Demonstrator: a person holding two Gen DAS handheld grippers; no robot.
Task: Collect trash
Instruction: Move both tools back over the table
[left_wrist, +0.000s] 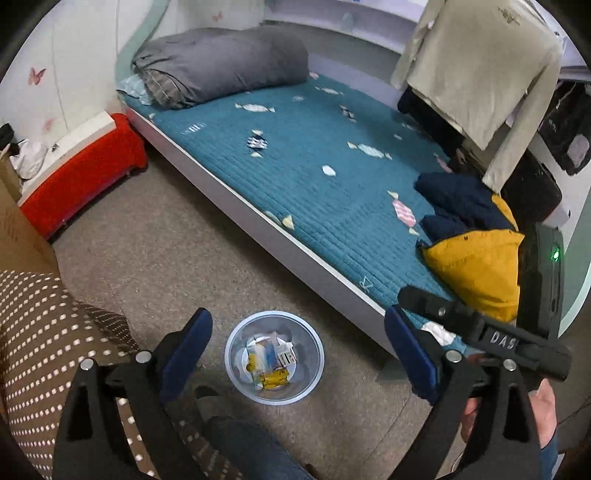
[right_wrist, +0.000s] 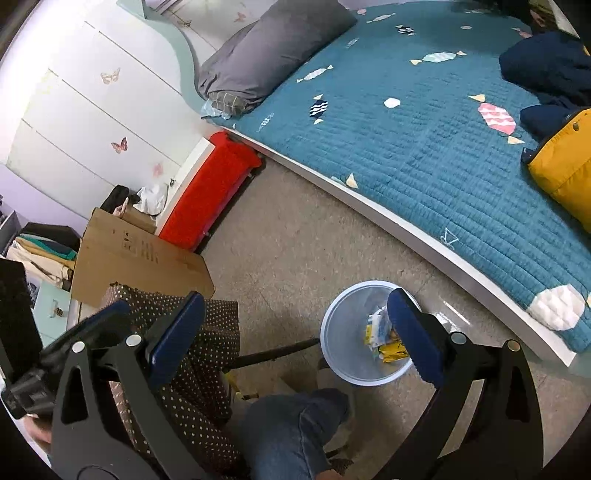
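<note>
A clear plastic trash bin (left_wrist: 312, 369) stands on the carpet beside the bed, with yellow, white and blue wrappers (left_wrist: 271, 360) lying in its bottom. My left gripper (left_wrist: 299, 350) is open and empty, held high above the bin. In the right wrist view the bin (right_wrist: 340, 354) sits lower right of centre, with the wrappers (right_wrist: 380, 332) partly hidden by my right finger. My right gripper (right_wrist: 295, 328) is open and empty, above and just left of the bin. The right gripper's body (left_wrist: 491, 332) shows at the right of the left wrist view.
A bed with a teal quilt (left_wrist: 314, 166) runs along the right, with a grey pillow (left_wrist: 221, 62) and a navy and yellow jacket (left_wrist: 472, 236) on it. A red box (left_wrist: 85, 177), a cardboard box (right_wrist: 144, 258), a dotted brown cloth (left_wrist: 48, 332) and my jeans leg (right_wrist: 295, 435) are nearby.
</note>
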